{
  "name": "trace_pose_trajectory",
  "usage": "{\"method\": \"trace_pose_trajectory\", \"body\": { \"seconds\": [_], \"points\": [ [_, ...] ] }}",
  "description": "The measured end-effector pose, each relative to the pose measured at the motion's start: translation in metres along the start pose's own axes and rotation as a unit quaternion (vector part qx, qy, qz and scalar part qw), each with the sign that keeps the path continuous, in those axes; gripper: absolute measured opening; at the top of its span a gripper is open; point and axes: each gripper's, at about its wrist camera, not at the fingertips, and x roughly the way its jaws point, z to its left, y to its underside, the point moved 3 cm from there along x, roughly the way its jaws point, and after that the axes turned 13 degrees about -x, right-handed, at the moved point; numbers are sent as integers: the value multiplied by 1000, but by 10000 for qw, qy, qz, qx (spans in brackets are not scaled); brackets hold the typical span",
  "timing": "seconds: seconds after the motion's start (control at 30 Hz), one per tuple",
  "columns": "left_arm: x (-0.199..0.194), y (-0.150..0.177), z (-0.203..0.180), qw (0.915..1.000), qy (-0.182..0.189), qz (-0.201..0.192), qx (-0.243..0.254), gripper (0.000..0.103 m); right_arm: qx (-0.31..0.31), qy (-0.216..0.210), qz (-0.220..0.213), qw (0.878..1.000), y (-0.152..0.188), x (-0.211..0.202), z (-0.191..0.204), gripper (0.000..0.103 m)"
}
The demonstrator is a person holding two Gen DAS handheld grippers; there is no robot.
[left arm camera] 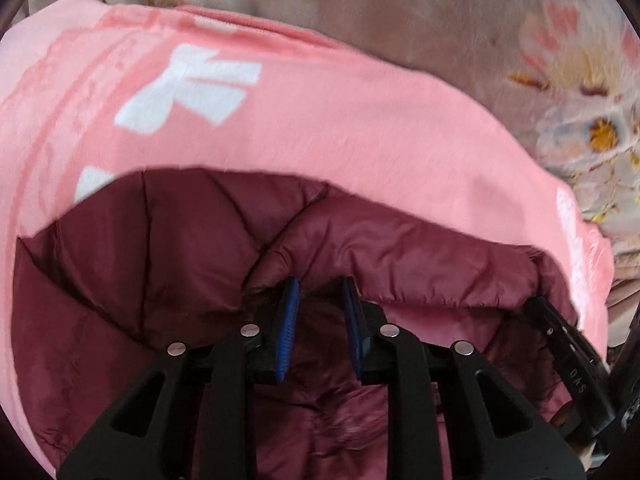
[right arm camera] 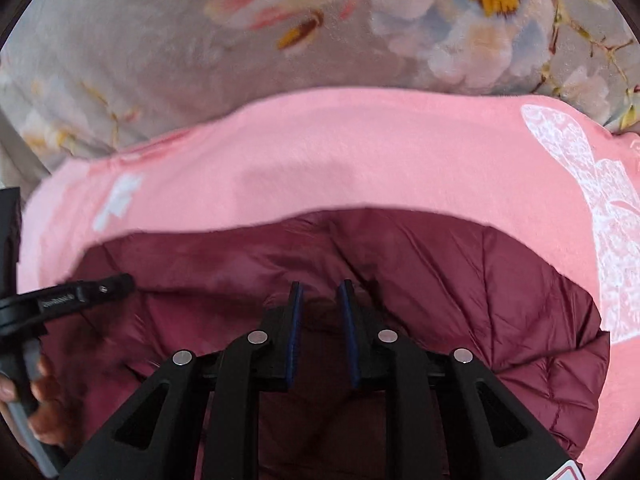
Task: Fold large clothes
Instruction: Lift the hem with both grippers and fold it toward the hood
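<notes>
A maroon quilted puffer jacket (left arm camera: pixel 168 264) lies on a pink garment with white prints (left arm camera: pixel 320 120). My left gripper (left arm camera: pixel 320 296) is shut on a fold of the maroon jacket bunched between its blue pads. In the right wrist view the jacket (right arm camera: pixel 460 280) lies on the pink garment (right arm camera: pixel 340 160), and my right gripper (right arm camera: pixel 320 296) is shut on a bunch of maroon fabric. The right gripper shows at the right edge of the left wrist view (left arm camera: pixel 568 336). The left gripper shows at the left of the right wrist view (right arm camera: pixel 80 292).
A grey blanket with a large flower print (right arm camera: pixel 160 40) covers the surface beyond the pink garment; it also shows in the left wrist view (left arm camera: pixel 440 20). A hand (right arm camera: pixel 44 400) holds the left gripper's handle at the lower left.
</notes>
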Motion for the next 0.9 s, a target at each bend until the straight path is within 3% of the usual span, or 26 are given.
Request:
{"method": "trace_pose_trajectory", "body": {
  "seconds": [0.4,0.7,0.9],
  "points": [
    [5,23,-11,9906,-467,-1052,737,22,-504,464,-190,9975,13,11,8,12],
    [10,30,-16,9835,-800,-1273,1009,22,-487,423,-232,9976,13,13,7,14],
    [13,32,-17,9825,-835,-1298,1040,22,-498,434,-241,9975,13,13,7,14]
  ]
}}
